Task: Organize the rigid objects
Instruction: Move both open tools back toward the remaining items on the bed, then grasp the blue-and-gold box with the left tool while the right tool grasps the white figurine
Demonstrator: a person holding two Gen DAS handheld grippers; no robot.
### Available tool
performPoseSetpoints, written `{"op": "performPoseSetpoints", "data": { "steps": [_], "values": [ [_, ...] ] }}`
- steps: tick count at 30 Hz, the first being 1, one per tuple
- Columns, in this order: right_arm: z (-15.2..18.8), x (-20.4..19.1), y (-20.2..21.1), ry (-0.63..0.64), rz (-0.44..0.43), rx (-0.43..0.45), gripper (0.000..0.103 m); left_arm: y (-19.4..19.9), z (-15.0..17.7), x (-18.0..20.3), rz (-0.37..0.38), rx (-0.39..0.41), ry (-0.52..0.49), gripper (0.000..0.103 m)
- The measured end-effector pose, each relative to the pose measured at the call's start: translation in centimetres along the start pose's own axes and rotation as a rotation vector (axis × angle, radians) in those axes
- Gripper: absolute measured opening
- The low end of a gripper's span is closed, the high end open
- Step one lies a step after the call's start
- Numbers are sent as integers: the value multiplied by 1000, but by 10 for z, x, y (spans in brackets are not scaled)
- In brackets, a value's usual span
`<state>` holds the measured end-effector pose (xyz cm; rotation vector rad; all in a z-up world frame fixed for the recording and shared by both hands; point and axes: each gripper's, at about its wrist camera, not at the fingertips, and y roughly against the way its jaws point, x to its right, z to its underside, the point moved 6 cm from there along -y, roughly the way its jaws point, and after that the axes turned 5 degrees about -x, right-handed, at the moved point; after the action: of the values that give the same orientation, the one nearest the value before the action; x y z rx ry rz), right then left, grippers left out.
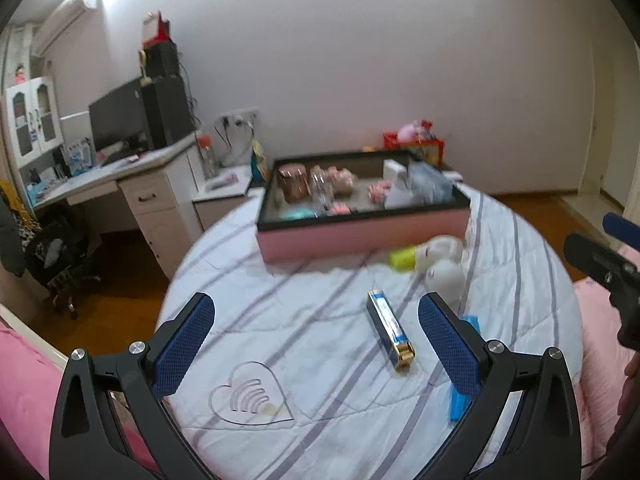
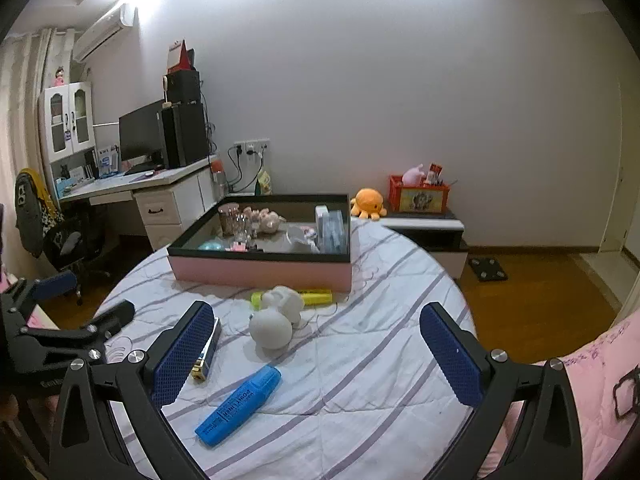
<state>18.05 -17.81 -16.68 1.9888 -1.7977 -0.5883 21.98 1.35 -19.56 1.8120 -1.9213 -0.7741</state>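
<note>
My left gripper (image 1: 316, 344) hovers open over the striped bedsheet. A blue-and-gold oblong case (image 1: 390, 332) lies between its fingers, nearer the right one. A blue highlighter (image 1: 458, 404) is mostly hidden behind that finger. My right gripper (image 2: 318, 356) is open too and holds nothing. The blue highlighter (image 2: 240, 404) lies between its fingers, low and left, with the case (image 2: 208, 352) beside the left pad. A white figurine (image 2: 276, 320) and a yellow highlighter (image 2: 316, 297) lie in front of the pink box tray (image 2: 260, 272), which holds several small items.
The left gripper (image 2: 86, 300) shows at the right wrist view's left edge; the right gripper (image 1: 600, 240) at the other view's right edge. A desk (image 2: 168, 184) with monitor and a chair (image 2: 72, 248) stand left. Nightstand (image 2: 432, 228), orange plush (image 2: 368, 202), pink bedding (image 2: 600, 360).
</note>
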Motion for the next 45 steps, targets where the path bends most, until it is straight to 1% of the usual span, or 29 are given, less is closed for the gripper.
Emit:
{"op": "performPoseSetpoints", "data": {
  "steps": [4,7,10,12,16,17,18,19,21,22,23,25,26,27,28,30,33,39,42,45],
  "values": [
    [7,5,-15,-11,4,-40,103,-23,11,9,6,-68,-23,103],
    [11,10,-27,-21,5,-66,103,-36,15,14,10,-95,-32,103],
    [16,16,-37,-33,6,-89,103,-47,16,21,37,-116,-32,103],
    [18,20,-43,-43,7,-100,103,-58,19,27,70,-141,-25,103],
    [22,27,-55,-57,7,-120,103,-79,20,35,91,-184,-15,103],
    [23,29,-58,-59,6,-126,103,-85,21,36,100,-197,-11,102],
    [23,30,-62,-61,5,-133,103,-91,21,38,111,-211,-4,95],
    [25,32,-66,-66,8,-143,103,-96,22,40,122,-222,0,90],
    [25,34,-71,-73,7,-153,103,-108,25,45,159,-257,-1,67],
    [26,35,-74,-77,7,-160,103,-112,28,47,161,-275,-11,64],
    [26,35,-77,-79,6,-164,103,-112,28,47,150,-264,-27,61],
    [26,34,-82,-79,3,-172,103,-110,26,51,175,-258,-54,46],
    [27,33,-84,-78,0,-176,103,-109,25,51,184,-252,-58,26],
    [26,30,-87,-77,-6,-181,103,-108,23,48,186,-243,-42,16],
    [26,28,-89,-74,-10,-185,103,-107,23,43,190,-241,-20,15],
    [25,20,-94,-59,-19,-193,103,-107,25,37,210,-250,-10,15],
    [23,5,-103,-28,-31,-212,103,-102,26,23,171,-238,-7,15],
    [19,-25,-131,44,-48,-277,103,-97,28,-7,139,-234,29,16],
    [19,-33,-144,61,-53,-311,103,-98,28,-21,118,-232,46,16],
    [20,-39,-154,76,-62,-333,102,-100,28,-27,118,-234,57,16]
  ]
}}
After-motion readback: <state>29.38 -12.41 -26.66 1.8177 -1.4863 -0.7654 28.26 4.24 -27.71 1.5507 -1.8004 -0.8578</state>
